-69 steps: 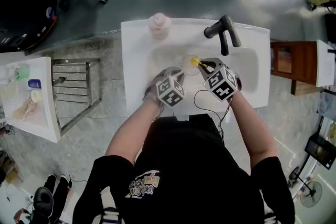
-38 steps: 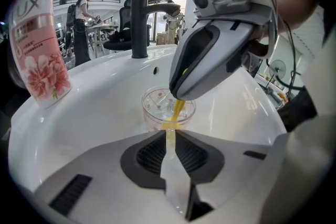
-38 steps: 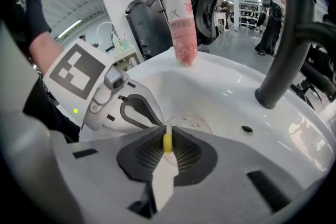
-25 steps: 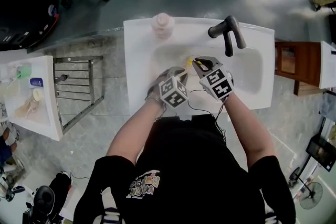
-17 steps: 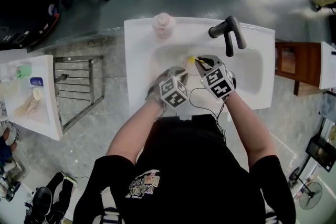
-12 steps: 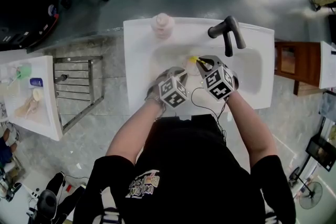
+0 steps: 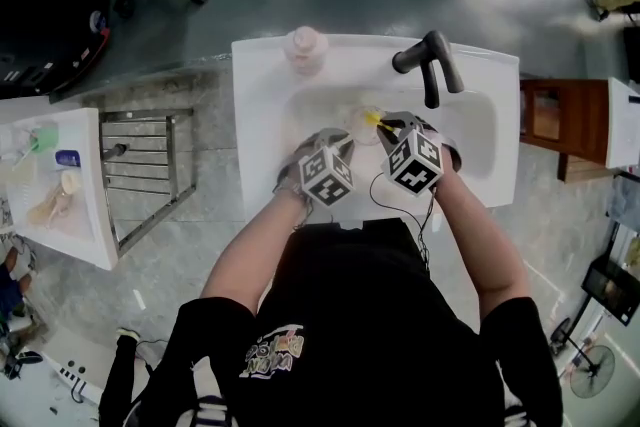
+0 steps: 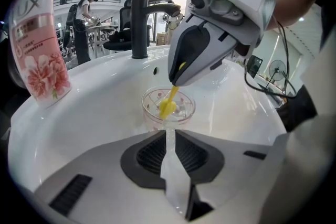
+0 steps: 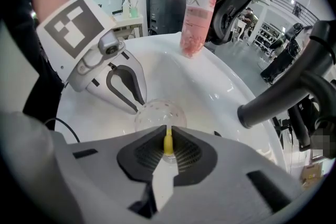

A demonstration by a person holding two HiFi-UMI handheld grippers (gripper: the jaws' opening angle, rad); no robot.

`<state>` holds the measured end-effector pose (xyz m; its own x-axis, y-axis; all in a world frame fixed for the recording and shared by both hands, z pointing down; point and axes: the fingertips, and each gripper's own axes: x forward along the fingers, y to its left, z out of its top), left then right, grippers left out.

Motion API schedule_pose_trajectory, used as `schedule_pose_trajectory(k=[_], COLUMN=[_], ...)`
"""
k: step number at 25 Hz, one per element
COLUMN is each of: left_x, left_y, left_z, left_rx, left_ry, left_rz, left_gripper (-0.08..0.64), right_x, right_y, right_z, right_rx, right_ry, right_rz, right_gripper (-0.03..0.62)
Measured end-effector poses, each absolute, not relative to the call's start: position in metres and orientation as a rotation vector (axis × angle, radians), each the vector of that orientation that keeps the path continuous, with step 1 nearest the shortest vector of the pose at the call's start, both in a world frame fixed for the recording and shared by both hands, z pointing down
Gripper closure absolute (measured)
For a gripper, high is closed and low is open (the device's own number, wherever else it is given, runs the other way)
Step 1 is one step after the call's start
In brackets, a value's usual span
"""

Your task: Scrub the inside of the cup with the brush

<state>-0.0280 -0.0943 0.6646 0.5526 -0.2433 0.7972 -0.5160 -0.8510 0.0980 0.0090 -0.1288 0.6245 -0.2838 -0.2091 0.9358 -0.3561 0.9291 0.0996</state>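
A clear glass cup [image 8: 168, 108] with small pink dots sits low in the white sink basin [image 7: 470, 130]. My left gripper [image 8: 169, 132] is shut on the cup's near wall. My right gripper [image 9: 167, 150] is shut on the handle of a yellow brush [image 9: 168, 142]. The brush [image 8: 168, 104] reaches down into the cup's mouth. In the head view the cup [image 7: 360, 126] lies between the left gripper [image 7: 343, 139] and the right gripper [image 7: 386, 126], with the brush [image 7: 372, 118] over it. The brush's bristles are hidden inside the cup [image 9: 157, 115].
A dark faucet [image 7: 428, 61] arches over the basin's back right. A pink soap bottle [image 7: 303, 46] stands on the back rim. A metal rack [image 7: 145, 171] and a white shelf [image 7: 85, 215] with small items lie left. A wooden cabinet [image 7: 560, 121] is at the right.
The right gripper has rolled and shifted a little over the cup, brush still in it. The left gripper and the cup have stayed in place.
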Motion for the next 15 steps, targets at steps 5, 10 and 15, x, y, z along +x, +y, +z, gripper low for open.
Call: schedule_pose_trajectory(k=[5,10,15], left_x=[-0.028,-0.027,-0.028], left_y=[-0.095,-0.095,-0.095], left_z=[0.664,0.664,0.664], left_rx=[2.471,2.471,2.47], left_ry=[-0.627,-0.629,-0.629], left_rz=[1.193,1.196,1.196], left_gripper=[0.511,0.511,0.511], right_x=[0.015,0.012,0.003], right_y=[-0.119,-0.108,-0.101], right_z=[0.625,0.624,0.623], right_rx=[0.369,0.319,0.314], right_ry=[-1.852,-1.851,-1.892], right_rz=[0.205,0.276,0.385], right_gripper=[0.557,0.557,0.556])
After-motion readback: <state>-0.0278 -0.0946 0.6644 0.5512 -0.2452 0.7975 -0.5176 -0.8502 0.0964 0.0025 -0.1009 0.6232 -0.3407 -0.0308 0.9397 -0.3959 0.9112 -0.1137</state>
